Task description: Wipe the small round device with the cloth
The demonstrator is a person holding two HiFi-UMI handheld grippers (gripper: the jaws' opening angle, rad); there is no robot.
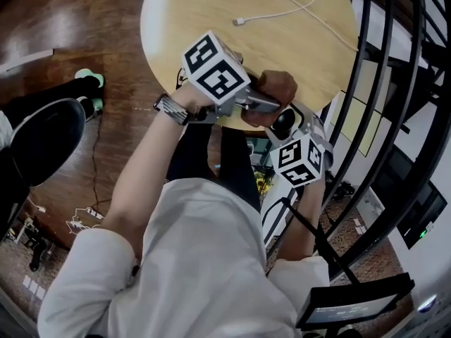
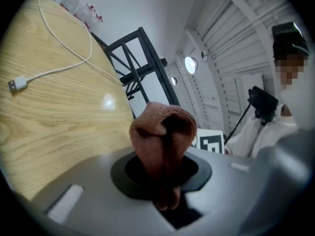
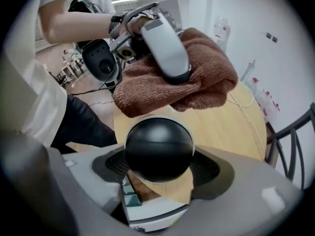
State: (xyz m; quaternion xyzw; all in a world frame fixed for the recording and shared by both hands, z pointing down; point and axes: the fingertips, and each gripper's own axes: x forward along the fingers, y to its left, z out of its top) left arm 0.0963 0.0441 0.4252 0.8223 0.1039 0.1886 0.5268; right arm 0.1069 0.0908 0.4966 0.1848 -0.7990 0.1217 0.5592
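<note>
A small round black device (image 3: 158, 149) sits clamped between the jaws of my right gripper (image 3: 160, 168); in the head view it shows as a dark ball (image 1: 283, 122) at the near edge of the table. My left gripper (image 2: 165, 181) is shut on a folded brown cloth (image 2: 164, 136). In the right gripper view the cloth (image 3: 197, 82) hangs just above the device, with the left gripper (image 3: 167, 48) on top of it. In the head view the cloth (image 1: 278, 90) lies right next to the device; contact is not clear.
A round wooden table (image 1: 211, 13) carries a white USB cable (image 1: 282, 11). Black metal railing (image 1: 394, 104) rises at the right. A dark chair (image 1: 42, 139) stands at the left on the wooden floor. A person's legs are below the grippers.
</note>
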